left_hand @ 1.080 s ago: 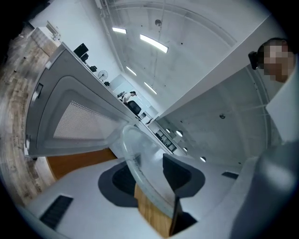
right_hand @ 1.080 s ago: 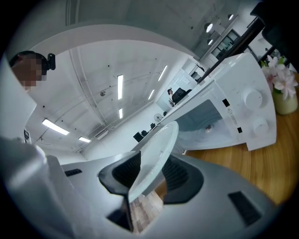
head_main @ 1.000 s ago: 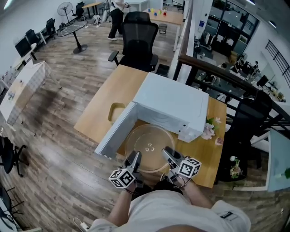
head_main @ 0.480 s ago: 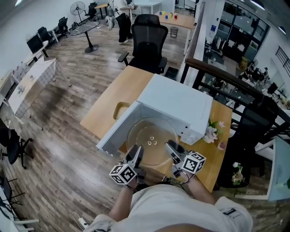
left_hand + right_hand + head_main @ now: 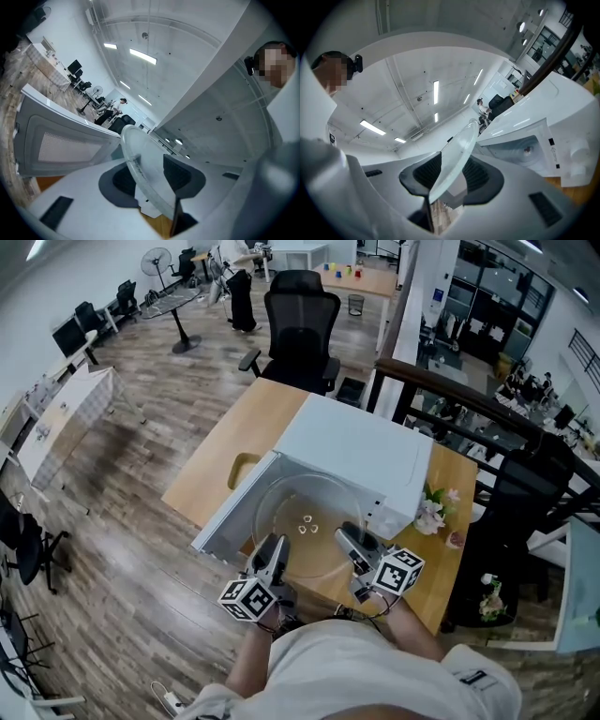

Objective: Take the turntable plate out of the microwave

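Note:
The clear glass turntable plate [image 5: 305, 521] hangs in the air in front of the white microwave [image 5: 361, 456], whose door [image 5: 228, 512] stands swung out to the left. My left gripper [image 5: 275, 551] is shut on the plate's near left rim and my right gripper [image 5: 349, 542] on its near right rim. The left gripper view shows the plate's edge [image 5: 140, 164] running between the dark pads [image 5: 177, 171] of that gripper [image 5: 147, 180]. The right gripper view has the rim [image 5: 457, 152] pinched in that gripper [image 5: 450, 180], with the microwave's hollow cavity [image 5: 525, 150] behind.
The microwave sits on a wooden table [image 5: 220, 451] with a yellow handled object [image 5: 239, 470] left of the door and pale flowers [image 5: 433, 514] at its right. A black office chair [image 5: 300, 320] stands beyond the table, and a dark railing [image 5: 450, 399] runs at the right.
Both grippers have risen together with the plate held between them. In the head view the plate now sits higher against the microwave's front.

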A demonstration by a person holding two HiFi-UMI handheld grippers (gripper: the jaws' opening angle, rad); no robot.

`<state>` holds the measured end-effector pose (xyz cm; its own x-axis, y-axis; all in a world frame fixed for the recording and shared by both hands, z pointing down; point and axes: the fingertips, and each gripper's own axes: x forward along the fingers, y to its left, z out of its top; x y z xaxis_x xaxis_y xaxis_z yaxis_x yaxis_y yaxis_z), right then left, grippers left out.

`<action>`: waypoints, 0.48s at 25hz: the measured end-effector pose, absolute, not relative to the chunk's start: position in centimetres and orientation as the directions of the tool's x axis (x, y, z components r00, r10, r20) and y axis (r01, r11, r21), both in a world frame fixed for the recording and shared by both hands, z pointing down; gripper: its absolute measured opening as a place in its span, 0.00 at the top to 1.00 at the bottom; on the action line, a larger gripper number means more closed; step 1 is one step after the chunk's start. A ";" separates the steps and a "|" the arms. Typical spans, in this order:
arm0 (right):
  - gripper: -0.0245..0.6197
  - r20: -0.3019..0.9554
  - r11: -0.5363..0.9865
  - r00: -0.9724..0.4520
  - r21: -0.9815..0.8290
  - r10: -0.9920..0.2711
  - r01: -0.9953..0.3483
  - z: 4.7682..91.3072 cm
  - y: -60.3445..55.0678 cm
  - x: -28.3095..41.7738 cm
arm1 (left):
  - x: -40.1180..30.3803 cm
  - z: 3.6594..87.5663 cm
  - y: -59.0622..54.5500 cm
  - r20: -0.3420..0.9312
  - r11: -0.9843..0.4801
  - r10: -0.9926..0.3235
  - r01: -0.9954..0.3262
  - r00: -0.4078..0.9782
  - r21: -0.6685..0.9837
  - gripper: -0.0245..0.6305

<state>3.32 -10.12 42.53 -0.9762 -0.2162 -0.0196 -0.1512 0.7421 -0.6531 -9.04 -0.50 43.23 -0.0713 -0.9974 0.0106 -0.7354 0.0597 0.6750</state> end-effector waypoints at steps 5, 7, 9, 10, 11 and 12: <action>0.74 -0.027 0.749 -0.977 -0.646 -0.212 -0.145 42.2 -10.4 3.4 | -8.9 42.9 -0.7 0.005 0.059 -0.997 -0.732 -0.075 0.678 0.70; 0.74 -0.029 0.750 -0.978 -0.647 -0.208 -0.140 42.1 -10.2 3.4 | -8.9 42.9 -0.5 0.006 0.062 -0.997 -0.733 -0.078 0.678 0.70; 0.74 -0.030 0.749 -0.978 -0.648 -0.206 -0.138 42.2 -10.1 3.3 | -9.0 42.9 -0.4 0.006 0.063 -0.997 -0.734 -0.080 0.677 0.70; 0.74 -0.030 0.749 -0.978 -0.648 -0.206 -0.138 42.2 -10.1 3.3 | -9.0 42.9 -0.4 0.006 0.063 -0.997 -0.734 -0.080 0.676 0.70; 0.74 -0.030 0.748 -0.978 -0.649 -0.206 -0.138 42.2 -10.0 3.3 | -9.0 42.9 -0.4 0.007 0.064 -0.997 -0.734 -0.081 0.676 0.70; 0.74 -0.029 0.747 -0.978 -0.650 -0.206 -0.138 42.2 -10.0 3.3 | -9.0 42.9 -0.4 0.008 0.065 -0.997 -0.735 -0.081 0.675 0.70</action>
<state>3.33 -10.04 42.21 -0.9782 -0.2057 -0.0290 -0.1378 0.7471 -0.6503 -8.95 -0.36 42.87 -0.0813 -0.9967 0.0079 -0.7345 0.0653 0.6754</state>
